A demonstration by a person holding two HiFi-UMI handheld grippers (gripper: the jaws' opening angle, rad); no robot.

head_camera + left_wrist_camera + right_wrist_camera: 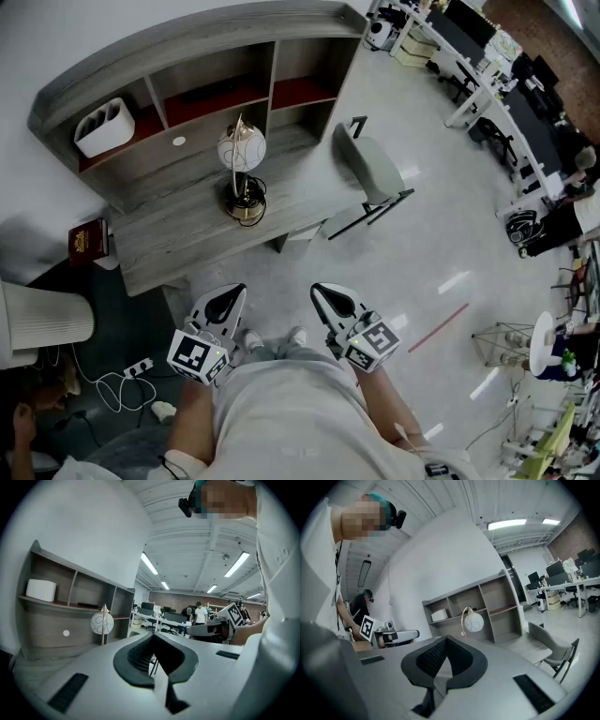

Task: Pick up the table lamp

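Both my grippers, left gripper (pixel 223 302) and right gripper (pixel 328 298), sit pinched closed and empty, well short of the table lamp (pixel 243 174) on the desk (pixel 178 234).

Matt grey wood-grain desk (pixel 178 230); table lamp (pixel 242 150) with white globe shade, shiny brass-coloured metal base (pixel 246 210); glossy pale floor (pixel 422 253); matt grey plastic left gripper (pixel 228 298) and right gripper (pixel 328 298), ribbed black pads (pixel 139 654).

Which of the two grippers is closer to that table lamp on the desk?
Left, slightly. The left gripper hangs almost straight in front of the table lamp, short of the desk; the right gripper hangs beside it, off to the lamp's right.
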